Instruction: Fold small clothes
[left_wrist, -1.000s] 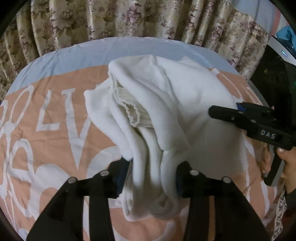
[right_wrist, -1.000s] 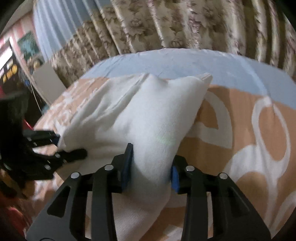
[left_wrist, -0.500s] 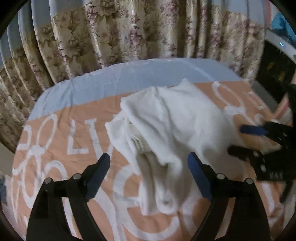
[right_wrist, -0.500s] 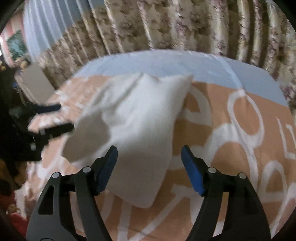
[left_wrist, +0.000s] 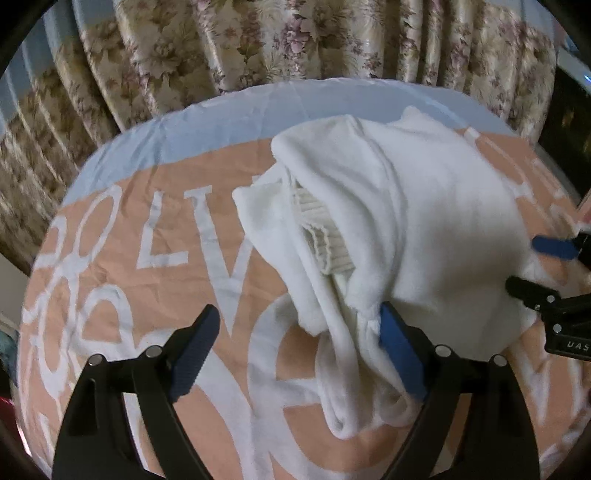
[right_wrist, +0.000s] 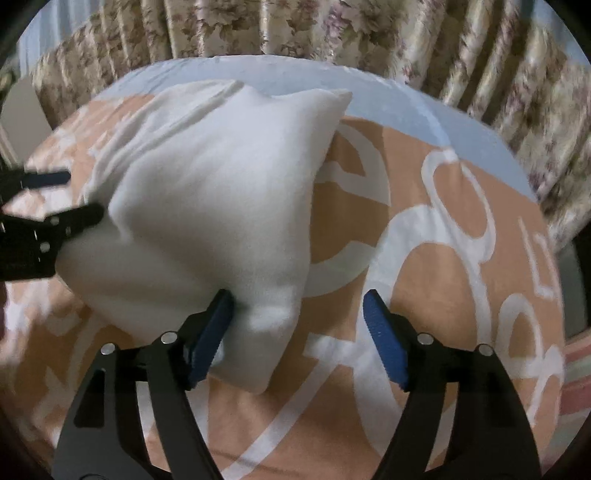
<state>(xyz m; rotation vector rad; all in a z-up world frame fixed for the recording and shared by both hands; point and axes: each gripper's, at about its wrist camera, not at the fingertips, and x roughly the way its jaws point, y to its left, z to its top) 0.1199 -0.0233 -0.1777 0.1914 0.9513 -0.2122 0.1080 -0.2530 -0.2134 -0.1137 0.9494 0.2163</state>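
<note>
The white garment (left_wrist: 406, 221) lay bunched on the peach lettered bedspread (left_wrist: 147, 236), and the left gripper (left_wrist: 295, 354) stood open, its jaws having just been opening, with only its right pad touching the rolled sleeve end; that pad could probably snag the loose fabric on withdrawal and undo the fold. The right gripper (right_wrist: 299, 332) was likewise open after just opening, the near corner between its pads. Only the left wrist view showed the ribbed cuff (left_wrist: 321, 232) and messy layers; the right wrist view showed a smooth face.

Peach-and-white lettered bedspread (left_wrist: 207, 229), pale blue edge; floral curtains (left_wrist: 258, 44) behind.
</note>
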